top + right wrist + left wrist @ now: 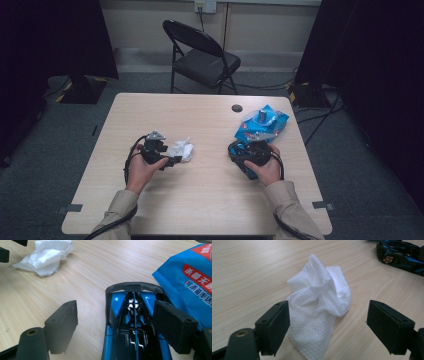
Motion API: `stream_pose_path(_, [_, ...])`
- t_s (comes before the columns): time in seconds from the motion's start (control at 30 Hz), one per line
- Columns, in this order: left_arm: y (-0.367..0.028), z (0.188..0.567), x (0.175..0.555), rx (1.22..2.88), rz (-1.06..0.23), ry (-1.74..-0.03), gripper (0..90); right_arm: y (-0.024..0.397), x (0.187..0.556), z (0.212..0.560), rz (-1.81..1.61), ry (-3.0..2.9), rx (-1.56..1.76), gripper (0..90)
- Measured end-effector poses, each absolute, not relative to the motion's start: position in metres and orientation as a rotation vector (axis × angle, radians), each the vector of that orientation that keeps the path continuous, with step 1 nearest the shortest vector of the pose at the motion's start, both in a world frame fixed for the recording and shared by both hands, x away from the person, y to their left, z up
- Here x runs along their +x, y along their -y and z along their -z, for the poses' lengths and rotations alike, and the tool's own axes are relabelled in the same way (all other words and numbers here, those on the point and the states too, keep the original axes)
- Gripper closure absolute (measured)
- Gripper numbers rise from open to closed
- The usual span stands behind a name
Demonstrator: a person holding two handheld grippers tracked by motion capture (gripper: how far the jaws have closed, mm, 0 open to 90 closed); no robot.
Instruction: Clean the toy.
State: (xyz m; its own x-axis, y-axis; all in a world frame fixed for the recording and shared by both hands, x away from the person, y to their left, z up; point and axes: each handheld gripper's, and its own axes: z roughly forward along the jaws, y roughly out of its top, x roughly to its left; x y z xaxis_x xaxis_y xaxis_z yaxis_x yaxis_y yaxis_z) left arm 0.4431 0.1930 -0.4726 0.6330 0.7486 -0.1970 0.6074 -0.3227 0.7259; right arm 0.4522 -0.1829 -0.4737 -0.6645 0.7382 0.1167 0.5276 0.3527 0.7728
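Table [249,270]: left tool [328,320] wide open around wipe [319,305].

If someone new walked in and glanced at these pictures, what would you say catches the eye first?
Probably the bright blue wipes packet at the table's far right, the strongest colour on the pale wooden table. Next, the crumpled white wipe lying between the open jaws of the left gripper. Then the glossy blue and black toy car, sitting between the jaws of the right gripper beside the packet.
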Motion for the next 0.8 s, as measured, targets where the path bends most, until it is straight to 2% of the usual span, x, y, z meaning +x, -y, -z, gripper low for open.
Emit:
stream_pose_path(0.2, [-0.200,0.471,0.437,2.049,-0.203,-1.072,17.2,0.183,0.447,0.474,-1.224,-2.386,1.121,17.0])
stream_pose_path(0.8, [-0.213,0.468,0.419,2.043,-0.195,-1.037,17.3,0.187,0.432,0.465,-1.224,-2.417,1.069,17.1])
